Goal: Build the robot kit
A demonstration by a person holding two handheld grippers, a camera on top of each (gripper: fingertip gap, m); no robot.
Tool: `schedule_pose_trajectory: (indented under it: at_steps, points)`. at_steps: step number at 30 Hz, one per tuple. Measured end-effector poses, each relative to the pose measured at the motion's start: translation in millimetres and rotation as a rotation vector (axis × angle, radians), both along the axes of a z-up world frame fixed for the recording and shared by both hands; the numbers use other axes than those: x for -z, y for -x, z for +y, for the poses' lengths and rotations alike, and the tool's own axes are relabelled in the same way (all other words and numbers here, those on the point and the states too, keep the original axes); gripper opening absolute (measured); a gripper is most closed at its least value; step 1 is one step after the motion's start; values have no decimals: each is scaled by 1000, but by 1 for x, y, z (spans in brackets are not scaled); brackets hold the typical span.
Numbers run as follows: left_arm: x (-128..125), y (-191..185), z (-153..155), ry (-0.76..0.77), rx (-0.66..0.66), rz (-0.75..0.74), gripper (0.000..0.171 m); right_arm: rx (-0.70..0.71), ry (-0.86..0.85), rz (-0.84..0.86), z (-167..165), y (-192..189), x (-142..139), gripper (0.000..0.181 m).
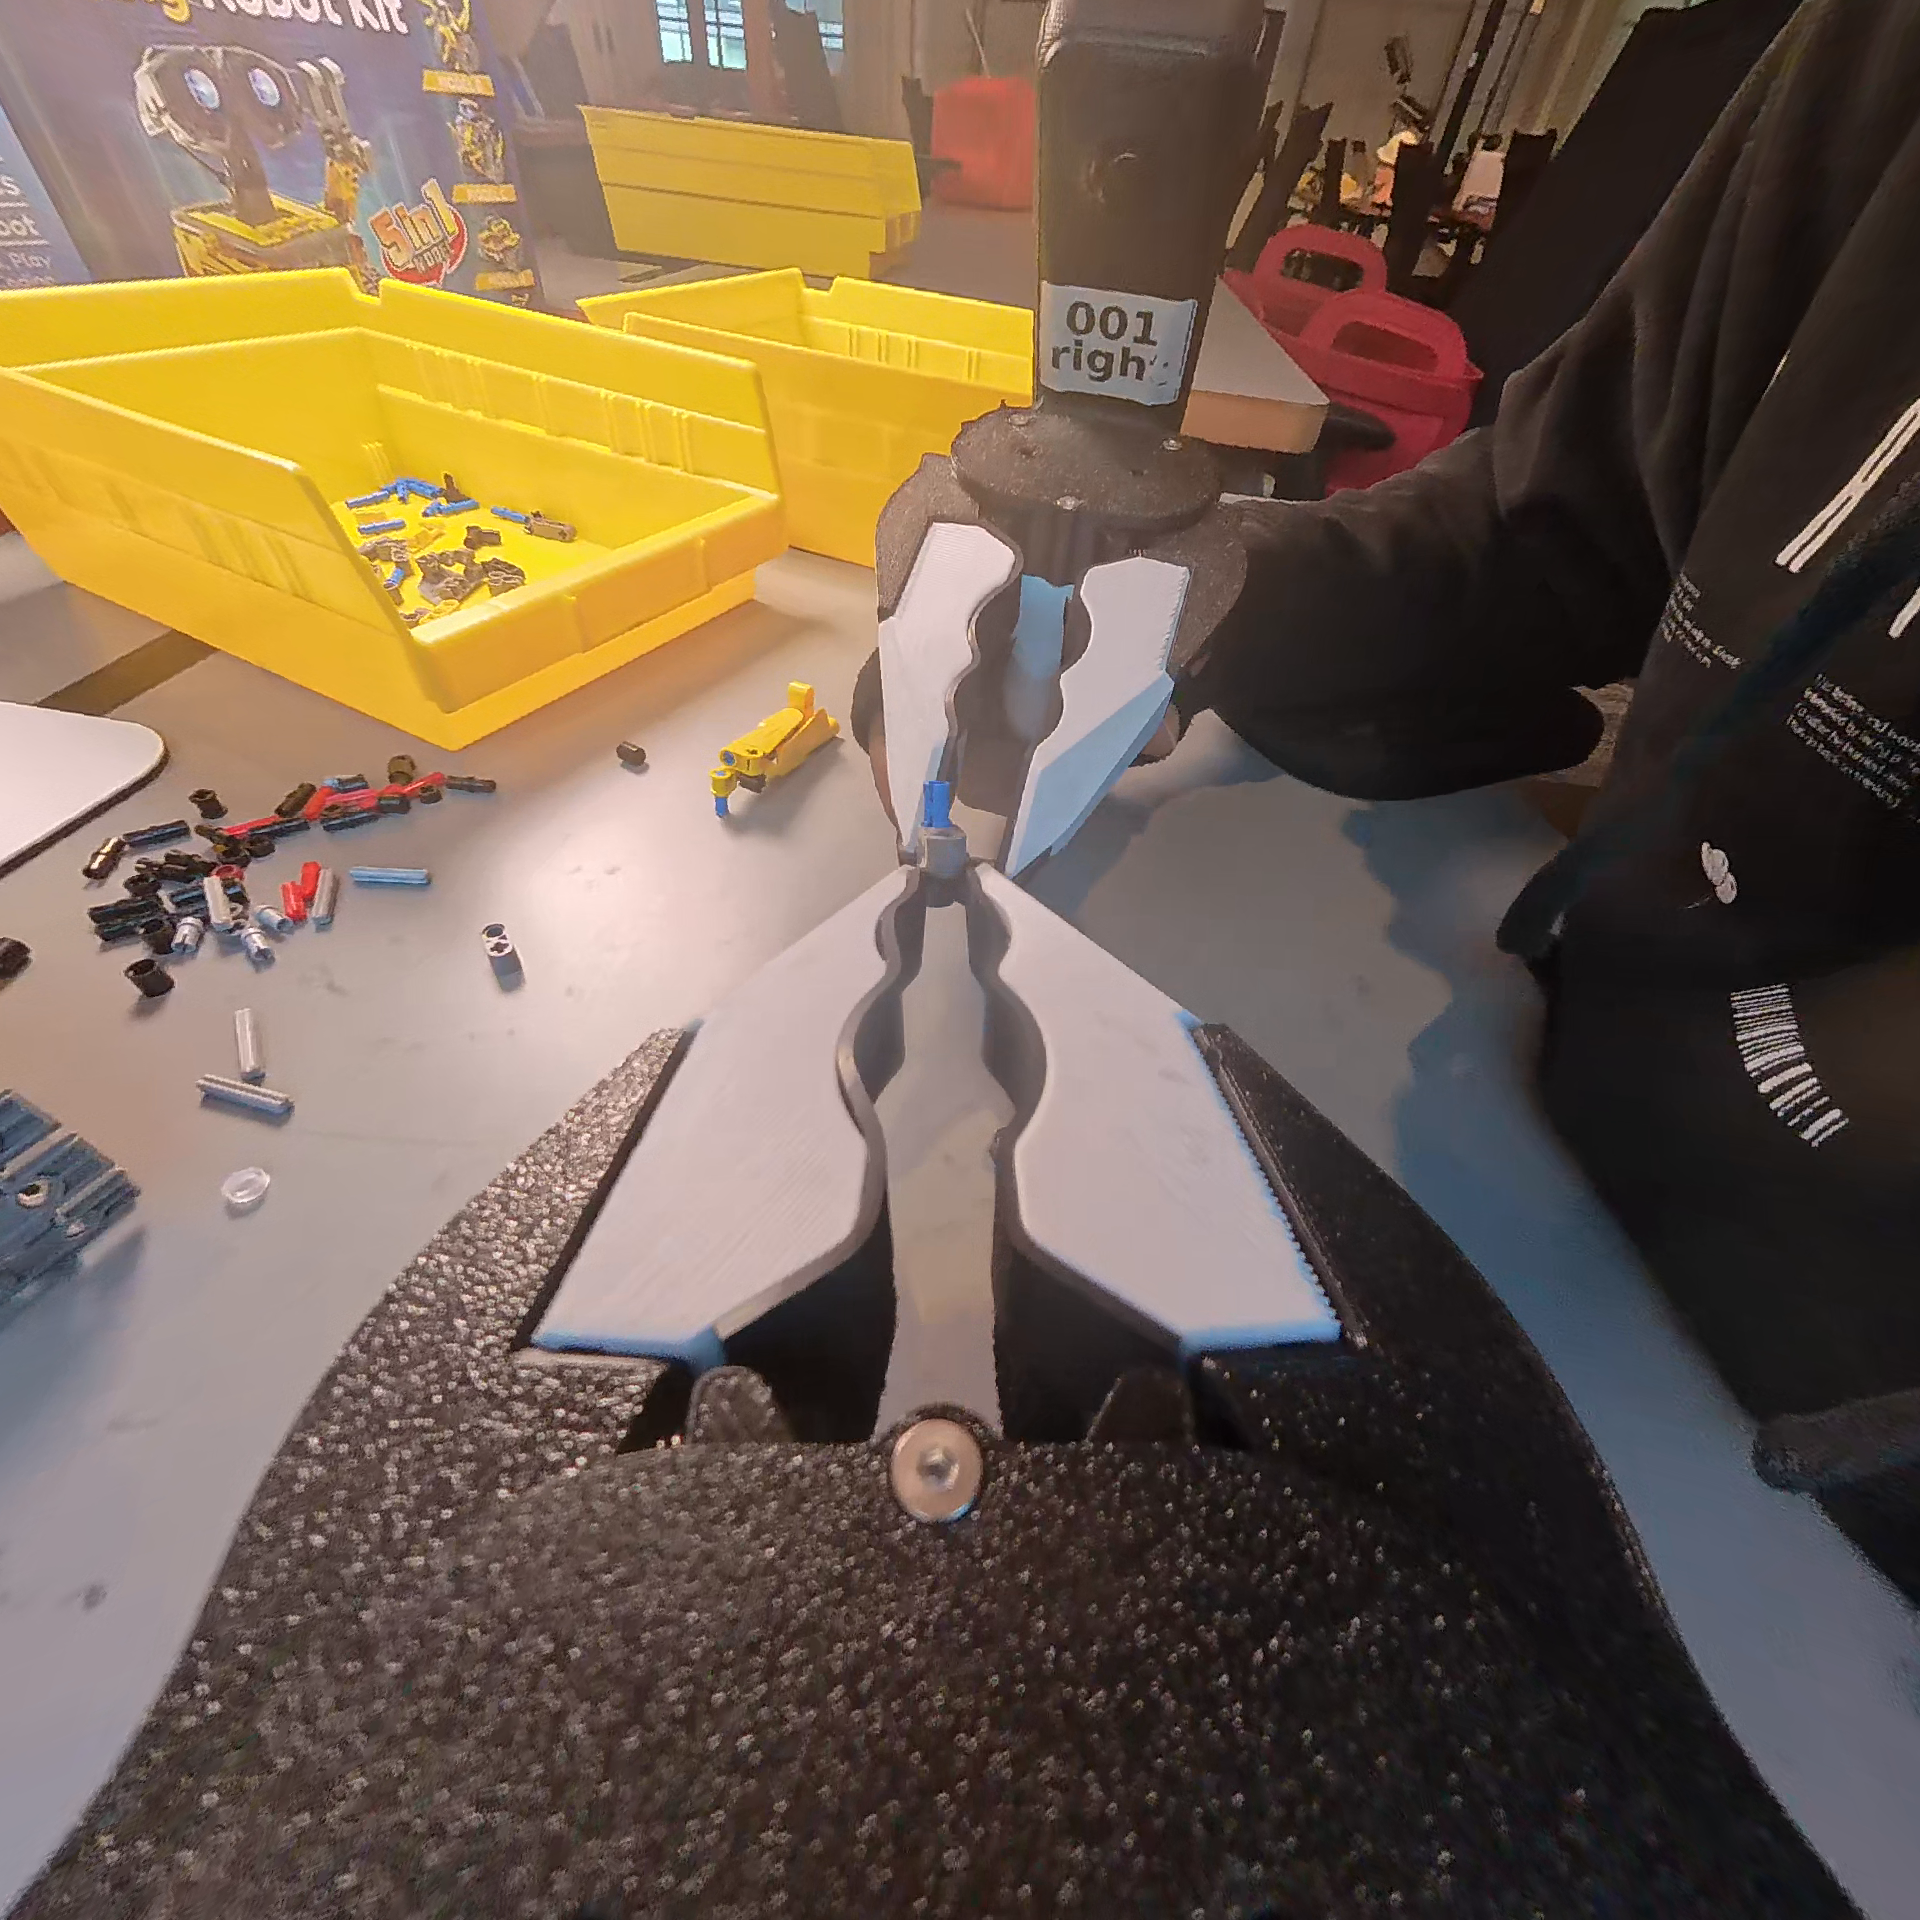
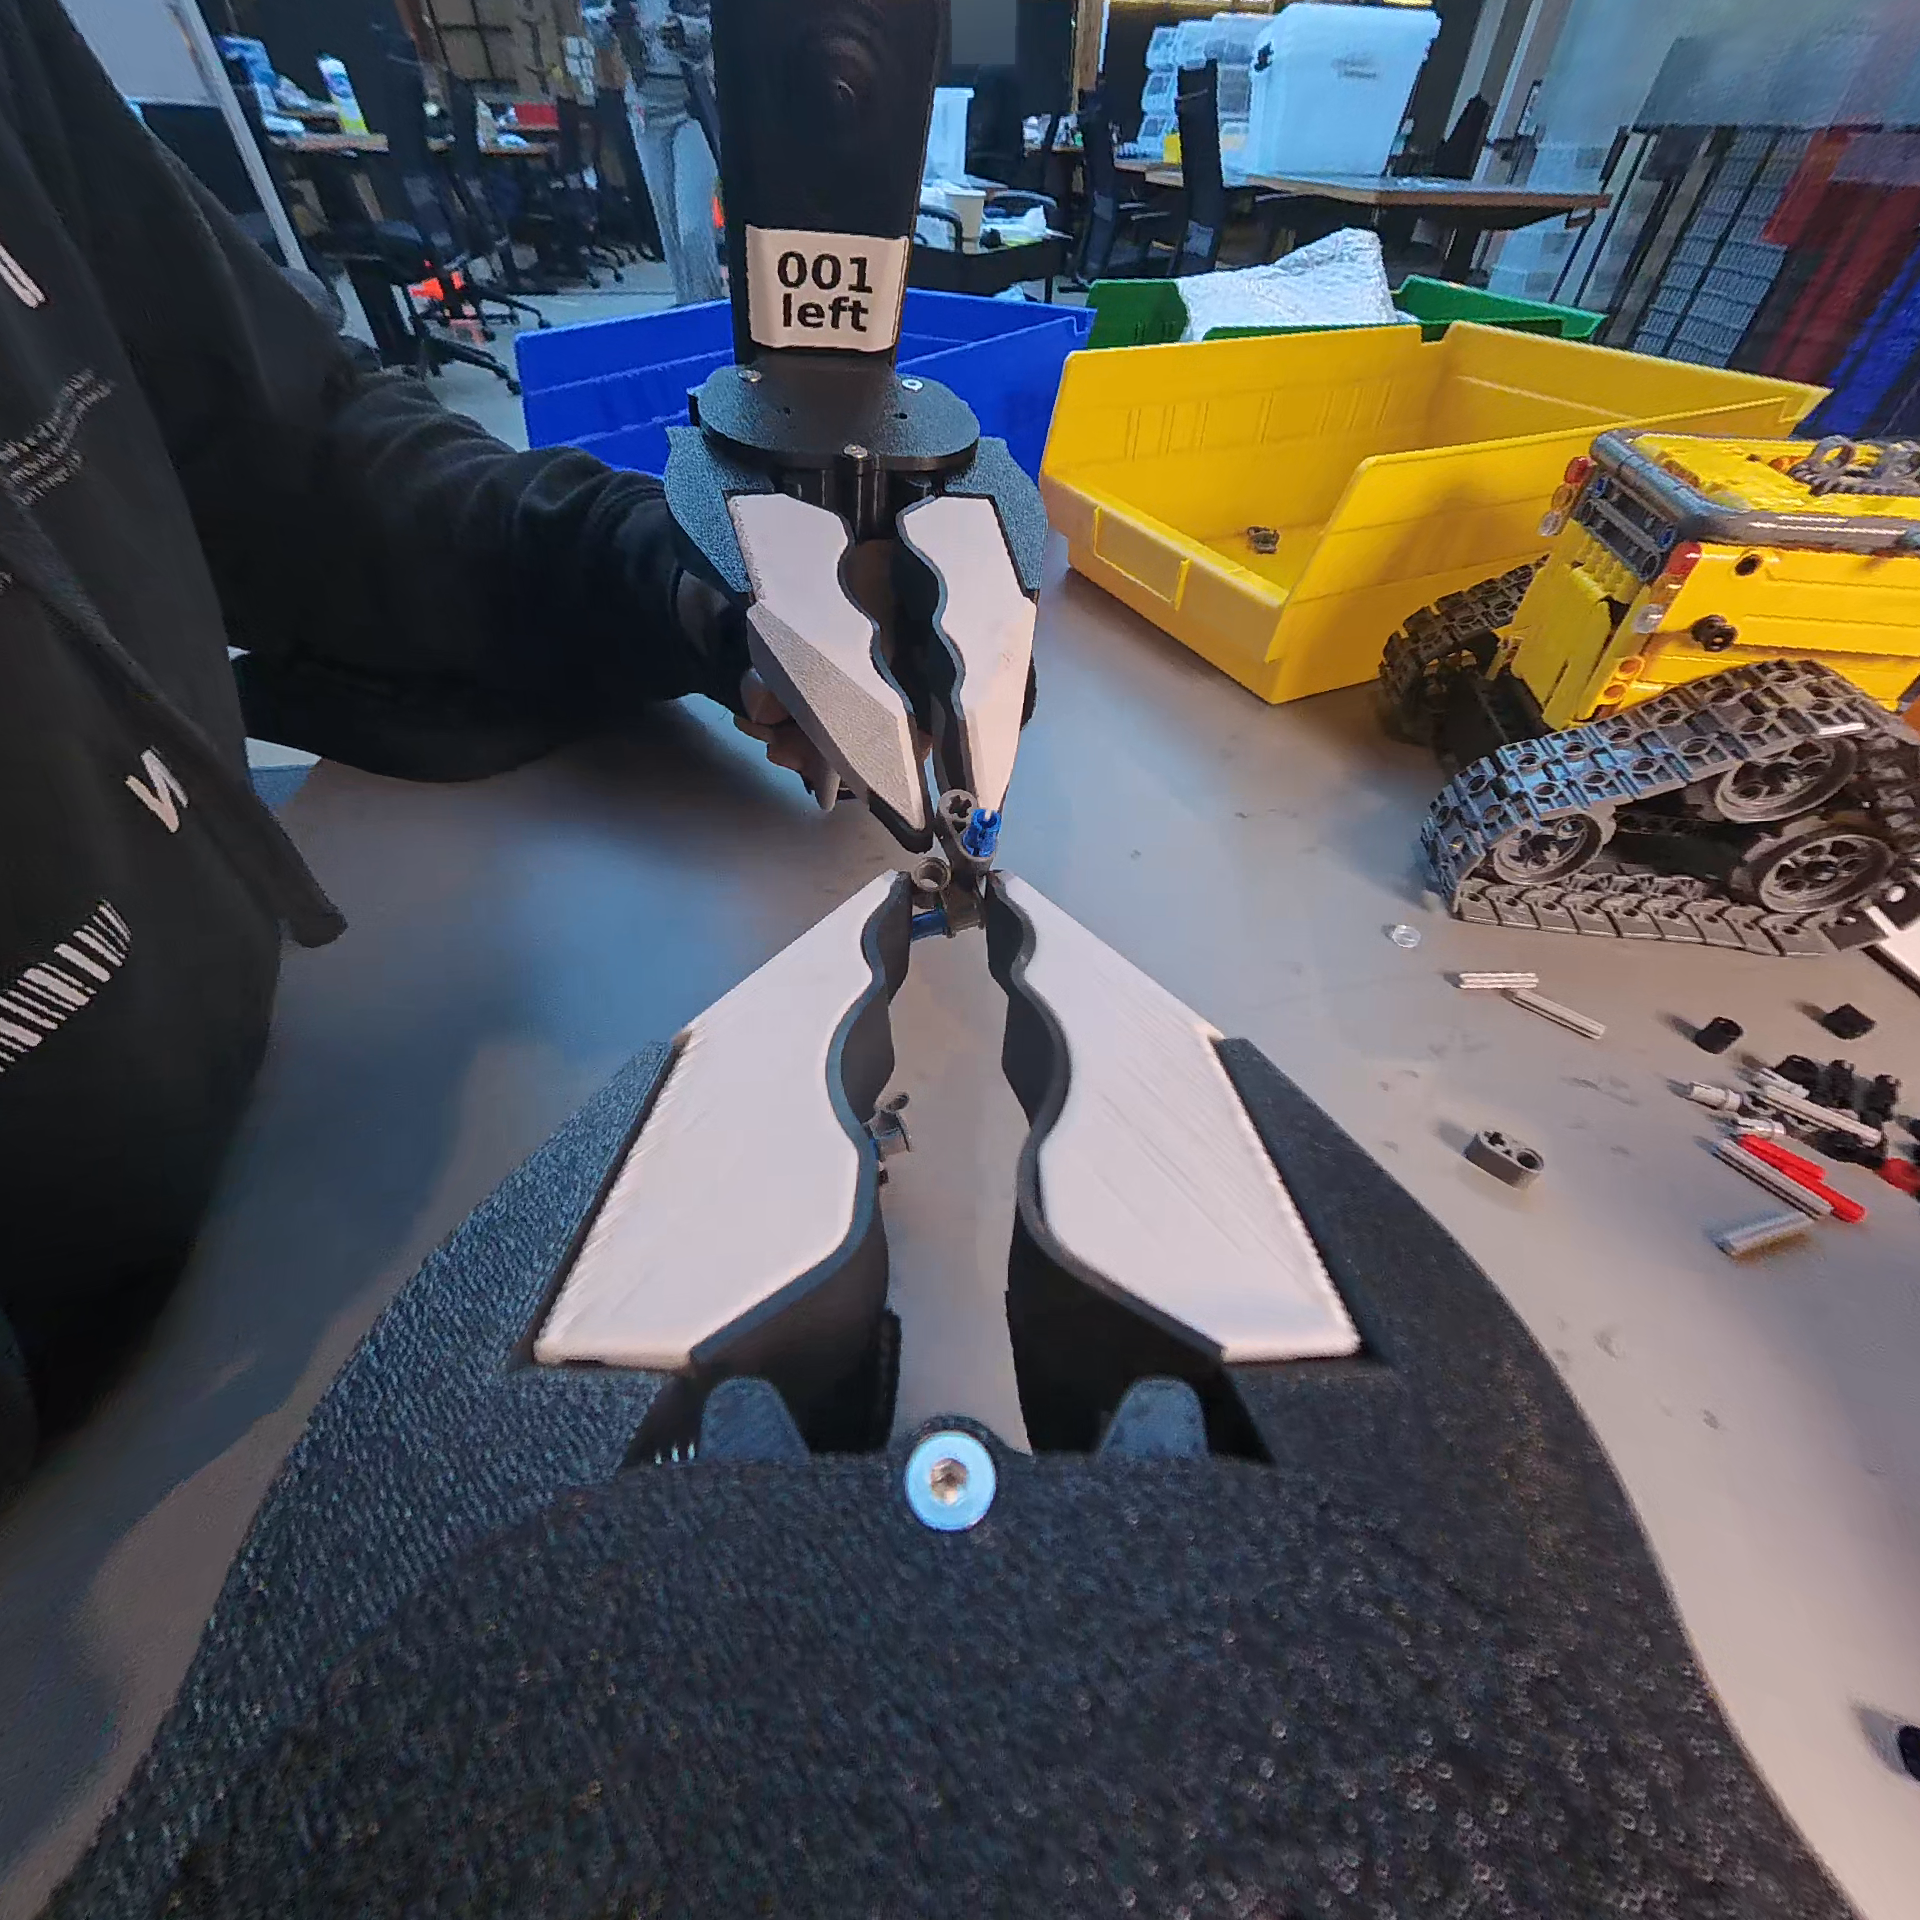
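Left wrist view. The left tongs (image 1: 940,878) were clamped at their tips on a small grey connector (image 1: 943,852), held above the surface (image 1: 1195,935). A blue pin (image 1: 937,802) stood up out of the connector, pinched by the right tongs (image 1: 961,831), which came in from straight ahead. Risk as judged: both grips were at the very tips, so a slight twist or an off-line push could have popped either piece free, and it would likely have rolled among the loose parts (image 1: 218,873) left of the tongs. How deep the pin sat in the connector could not be made out. A yellow bin (image 1: 582,665) lay ahead-left; its small contents were too fine to sort. A small yellow assembly (image 1: 774,743) lay just left of the right tongs.

Right wrist view. The right tongs (image 2: 940,894) were shut on a blue pin (image 2: 928,920), mostly hidden between the tips. The left tongs (image 2: 961,821), facing them, gripped a grey connector (image 2: 956,808) with blue showing beside it. The pieces overlapped, so whether they were joined or only touching could not be told. A tracked yellow model (image 2: 1704,665) at far right was cut off by the frame edge. A stray bit (image 2: 891,1122) sat by the inner left finger, unidentifiable. Misalignment here could have jammed the pin.
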State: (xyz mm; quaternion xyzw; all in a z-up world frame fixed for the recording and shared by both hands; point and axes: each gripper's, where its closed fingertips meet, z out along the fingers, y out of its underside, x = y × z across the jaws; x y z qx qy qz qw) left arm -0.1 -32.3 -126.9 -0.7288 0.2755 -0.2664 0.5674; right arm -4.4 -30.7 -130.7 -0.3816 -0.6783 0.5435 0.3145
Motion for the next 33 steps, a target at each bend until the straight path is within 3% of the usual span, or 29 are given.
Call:
schedule_pose_trajectory:
  at_steps: [15,19,27,33]
  points:
    - [9,9,6,11,-50,53,4,60,-110,-5,9,3,8,14]
    - [9,16,9,22,-77,43,12,91,-140,2,14,4,7,14]
    - [4,5,5,-1,-47,35,15,102,-287,46,10,4,8,14]
    - [9,0,5,-40,-50,136,9,89,-414,90,1,3,8,13]
